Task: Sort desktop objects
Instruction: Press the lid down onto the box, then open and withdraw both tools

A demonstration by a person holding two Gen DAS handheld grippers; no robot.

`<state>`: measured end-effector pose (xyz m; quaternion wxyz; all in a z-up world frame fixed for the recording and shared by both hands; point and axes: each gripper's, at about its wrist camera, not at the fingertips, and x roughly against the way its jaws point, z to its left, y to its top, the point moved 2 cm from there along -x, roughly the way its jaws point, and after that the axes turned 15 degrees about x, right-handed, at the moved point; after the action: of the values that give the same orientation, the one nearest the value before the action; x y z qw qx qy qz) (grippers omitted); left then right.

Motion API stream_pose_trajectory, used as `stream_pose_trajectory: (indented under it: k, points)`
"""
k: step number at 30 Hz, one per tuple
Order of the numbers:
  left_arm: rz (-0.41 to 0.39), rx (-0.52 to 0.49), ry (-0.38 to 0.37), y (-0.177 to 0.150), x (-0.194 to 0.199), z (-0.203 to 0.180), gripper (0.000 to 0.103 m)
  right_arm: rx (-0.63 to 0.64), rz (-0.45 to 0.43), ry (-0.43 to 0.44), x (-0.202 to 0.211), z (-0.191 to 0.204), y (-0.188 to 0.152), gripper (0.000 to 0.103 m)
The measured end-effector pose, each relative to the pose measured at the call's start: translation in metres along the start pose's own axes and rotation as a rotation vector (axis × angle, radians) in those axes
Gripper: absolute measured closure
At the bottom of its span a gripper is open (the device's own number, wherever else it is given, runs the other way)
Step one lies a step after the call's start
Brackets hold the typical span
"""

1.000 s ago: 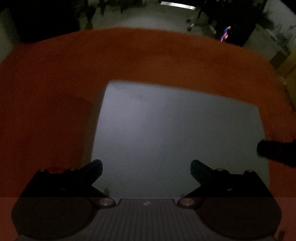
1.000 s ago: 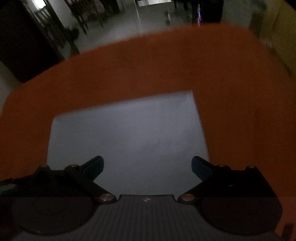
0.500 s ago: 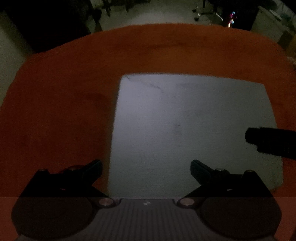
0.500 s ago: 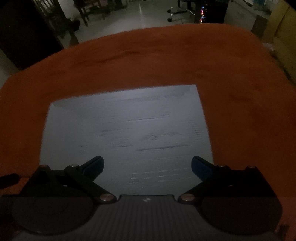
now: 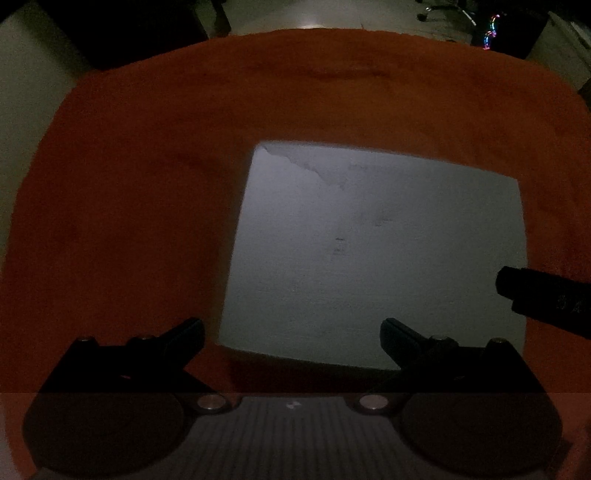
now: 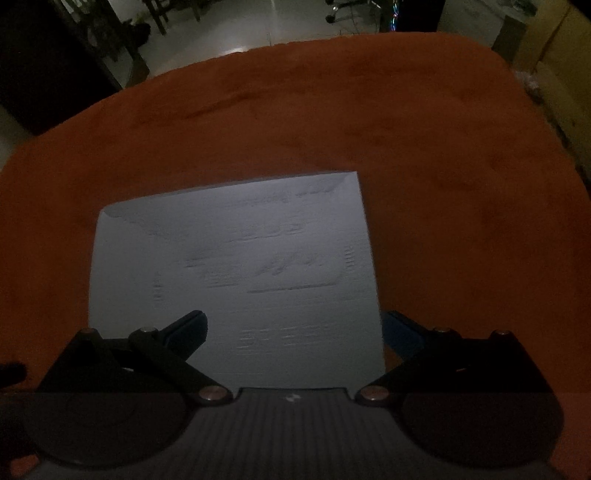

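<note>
A white sheet of paper (image 5: pixel 373 251) lies flat on an orange cloth-covered table (image 5: pixel 129 184); its far left corner looks creased. It also shows in the right wrist view (image 6: pixel 236 269) with faint print. My left gripper (image 5: pixel 291 332) is open and empty over the sheet's near left edge. My right gripper (image 6: pixel 293 328) is open and empty over the sheet's near right part. The right gripper's dark finger (image 5: pixel 539 295) enters the left wrist view from the right. The scene is dim.
The orange table (image 6: pixel 443 184) ends at a curved far edge. Beyond it lie a pale floor (image 6: pixel 240 29), dark furniture (image 6: pixel 55 55) at the left and office chairs far back.
Both grippers have pulled back and up from the sheet, so it looks smaller and farther. Both stay open.
</note>
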<state>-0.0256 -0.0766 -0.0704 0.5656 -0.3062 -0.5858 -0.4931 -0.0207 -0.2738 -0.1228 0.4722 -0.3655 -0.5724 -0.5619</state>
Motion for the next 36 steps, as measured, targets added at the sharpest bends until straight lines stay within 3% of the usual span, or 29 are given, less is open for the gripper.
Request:
stream_pose_trajectory:
  k: [11,15,21,24,29,36]
  points:
    - [0.074,0.066,0.096,-0.021,0.008,-0.073,0.000,0.017,0.073,0.065,0.019,-0.024,0.011,0.000]
    - [0.090,0.062,0.067,-0.026,0.016,-0.082,0.000,0.001,0.088,0.066,0.034,-0.025,0.002,0.000]
    - [0.047,-0.014,-0.008,-0.020,0.040,-0.072,0.000,0.052,0.075,0.037,0.058,-0.006,-0.005,0.000]
    - [0.004,-0.057,-0.051,-0.012,0.045,-0.065,0.000,0.060,0.055,0.024,0.065,0.006,-0.005,0.000]
    - [0.025,-0.113,-0.155,-0.005,0.040,-0.053,0.000,0.031,0.047,-0.005,0.067,0.015,-0.011,0.000]
    - [0.023,-0.180,-0.185,-0.005,0.040,-0.042,0.000,-0.039,0.059,-0.022,0.069,0.020,-0.026,0.000]
